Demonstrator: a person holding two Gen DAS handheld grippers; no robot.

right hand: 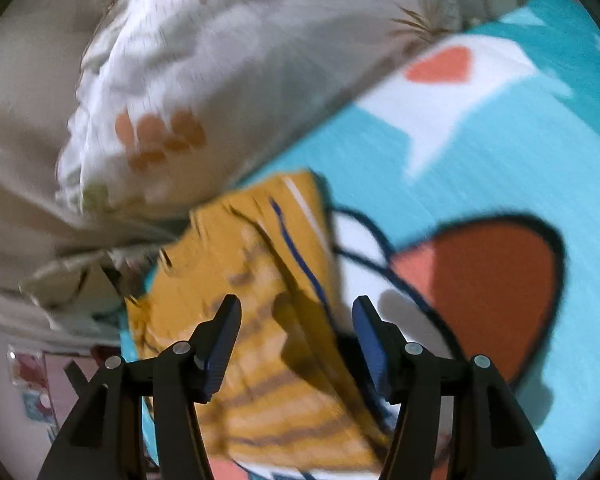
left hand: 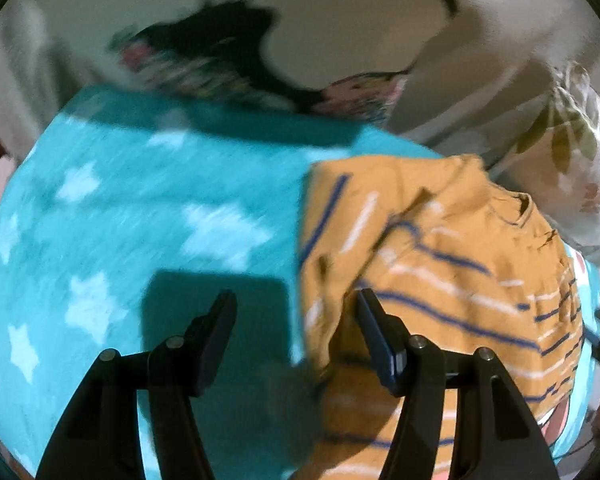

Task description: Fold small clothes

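Mustard striped shirt (left hand: pixel 440 264) lies rumpled on turquoise star blanket (left hand: pixel 140 200), beside pillow (right hand: pixel 220 60). Left claw (left hand: pixel 296 320) and right claw (right hand: pixel 296 320) both gape, empty. Folding barely begun; next, pinch an edge.

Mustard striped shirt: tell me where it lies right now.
The mustard-yellow striped cotton shirt lies crumpled on the turquoise star-print fleece blanket, right of centre in the left wrist view, beside the white leaf-print pillow; neither open claw holds it.

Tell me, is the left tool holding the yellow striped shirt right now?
No, the left tool is open with nothing between its fingers, and the yellow striped shirt lies crumpled on the turquoise star blanket.
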